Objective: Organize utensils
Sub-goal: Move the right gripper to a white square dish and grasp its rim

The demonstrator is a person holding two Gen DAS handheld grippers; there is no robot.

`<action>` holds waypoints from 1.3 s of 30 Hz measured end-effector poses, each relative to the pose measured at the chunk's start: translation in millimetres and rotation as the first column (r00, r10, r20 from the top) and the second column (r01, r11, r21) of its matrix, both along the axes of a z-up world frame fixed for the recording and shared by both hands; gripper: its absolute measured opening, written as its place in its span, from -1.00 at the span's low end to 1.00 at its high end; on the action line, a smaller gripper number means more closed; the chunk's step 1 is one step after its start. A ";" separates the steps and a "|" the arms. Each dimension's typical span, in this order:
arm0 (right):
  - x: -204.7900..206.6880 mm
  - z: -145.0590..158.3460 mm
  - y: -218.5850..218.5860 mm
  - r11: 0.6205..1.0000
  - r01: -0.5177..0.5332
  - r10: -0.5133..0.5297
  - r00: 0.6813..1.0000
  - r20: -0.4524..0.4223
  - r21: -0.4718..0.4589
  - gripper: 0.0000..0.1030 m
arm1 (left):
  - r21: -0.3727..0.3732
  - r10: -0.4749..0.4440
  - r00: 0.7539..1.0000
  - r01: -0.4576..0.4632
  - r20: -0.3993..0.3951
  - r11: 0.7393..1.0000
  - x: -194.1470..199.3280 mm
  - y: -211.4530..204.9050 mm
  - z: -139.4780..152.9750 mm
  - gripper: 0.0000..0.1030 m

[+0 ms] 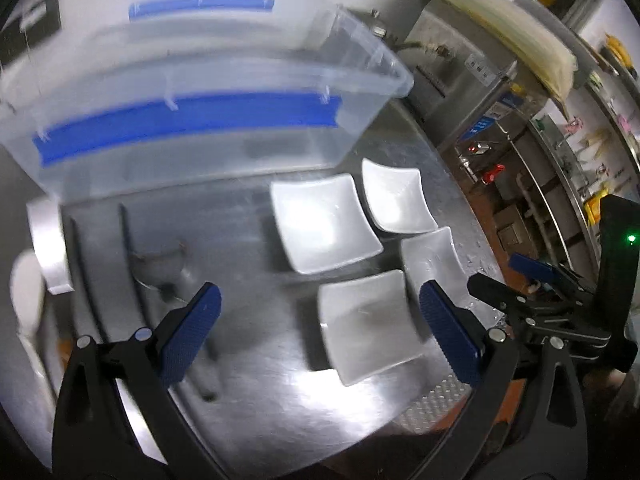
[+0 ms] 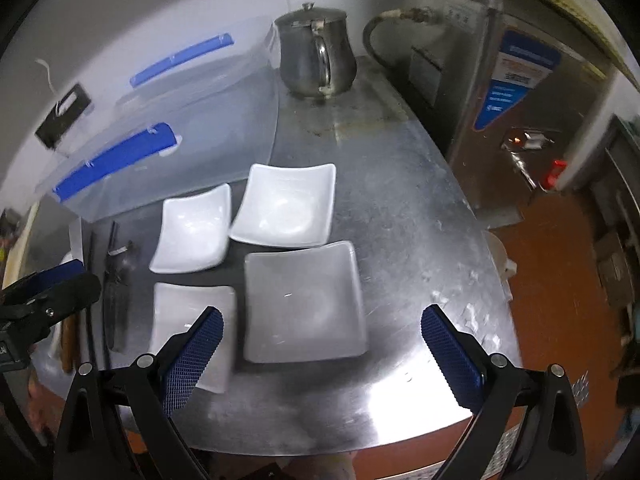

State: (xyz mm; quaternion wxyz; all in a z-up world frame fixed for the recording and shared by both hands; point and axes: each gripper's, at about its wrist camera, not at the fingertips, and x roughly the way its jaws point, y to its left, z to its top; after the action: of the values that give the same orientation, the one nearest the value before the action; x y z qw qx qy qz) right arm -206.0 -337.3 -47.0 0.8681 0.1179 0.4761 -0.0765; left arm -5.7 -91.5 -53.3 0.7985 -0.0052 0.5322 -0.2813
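- The left gripper (image 1: 320, 322) hangs over the steel table (image 2: 400, 200) with its jaws spread wide and nothing between them; its blue pads (image 1: 192, 332) sit either side of the nearest white dish.
- The right gripper (image 2: 322, 354) is likewise let go, jaws wide apart and holding nothing, above the table's near edge.
- Four square white dishes lie in a loose two-by-two group on the table: the back-left dish (image 2: 194, 234), the back-right dish (image 2: 286, 206), the big front-right dish (image 2: 304, 300), and the front-left dish (image 2: 192, 316) (this one partly behind the right gripper's left finger).
- The dishes sit close together, some edges nearly touching; all four look bare inside.
- Left of the dishes, dark chopsticks (image 2: 112, 280) and what seems a spoon or similar utensil (image 1: 168, 268) lie flat on the table (too blurred to name for sure).
- A clear plastic bin (image 1: 200, 120) with blue latches (image 1: 188, 124) stands at the back-left of the table, just behind the dishes and utensils; its inside looks hazy and I cannot tell what it holds.
- A steel teapot (image 2: 316, 56) stands upright at the far end, just beside the bin's right corner.
- From the left wrist view, the right gripper's black frame (image 1: 560, 312) shows at the right, off the table's edge.
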 end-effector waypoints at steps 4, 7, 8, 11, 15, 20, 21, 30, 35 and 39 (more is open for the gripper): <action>3.1 -7.9 -23.0 0.998 -0.064 0.065 0.998 -0.018 0.017 0.91 | 0.007 0.011 0.999 -0.010 -0.046 1.000 -7.6 -20.4 -12.9 0.69; 10.1 -13.1 -39.0 0.995 -0.088 0.090 0.995 -0.031 0.056 0.91 | -0.002 0.046 0.997 -0.047 -0.055 0.999 -10.8 -28.5 -10.5 0.68; 14.3 -14.7 -41.0 0.992 -0.105 0.108 0.993 -0.042 0.064 0.91 | 0.007 0.060 0.998 -0.060 -0.033 0.998 -12.5 -31.8 -6.5 0.68; 23.2 -21.9 -41.0 0.987 -0.143 0.148 0.987 -0.067 0.072 0.81 | 0.049 0.076 0.997 -0.074 -0.022 0.996 -13.4 -37.1 -7.2 0.68; 28.5 -38.6 -40.6 0.981 -0.151 0.167 0.976 -0.143 0.118 0.21 | 0.036 0.092 0.990 -0.088 -0.107 0.995 -14.6 -29.2 -22.6 0.54; 28.1 -51.8 -37.2 0.969 -0.119 0.158 0.973 -0.170 0.216 0.21 | 0.041 0.063 0.976 -0.056 -0.208 0.998 -9.6 -25.6 -44.9 0.06; 28.3 -52.1 -35.1 0.969 -0.118 0.157 0.972 -0.174 0.216 0.21 | 0.038 0.062 0.972 -0.055 -0.225 0.998 -8.8 -24.9 -49.2 0.01; 42.8 -69.0 -18.7 0.968 -0.099 0.154 0.960 -0.233 0.229 -0.26 | 0.016 0.059 0.947 -0.056 -0.315 0.998 -1.2 -13.6 -72.4 -0.66; 50.2 -73.0 -10.0 0.971 -0.110 0.161 0.957 -0.240 0.214 -0.56 | 0.001 0.043 0.940 -0.045 -0.338 0.999 -3.5 -19.1 -82.0 -0.71; 49.2 -73.6 -12.6 0.968 -0.105 0.160 0.957 -0.240 0.226 -0.69 | 0.001 0.027 0.942 -0.029 -0.334 1.000 -6.7 -19.0 -82.4 -0.71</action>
State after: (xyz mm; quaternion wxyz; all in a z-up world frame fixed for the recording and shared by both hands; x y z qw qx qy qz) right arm -156.9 -349.9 -120.7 0.7850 0.1660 0.5965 0.0186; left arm -12.3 -110.5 -135.7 0.7008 -0.0619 0.6589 -0.2662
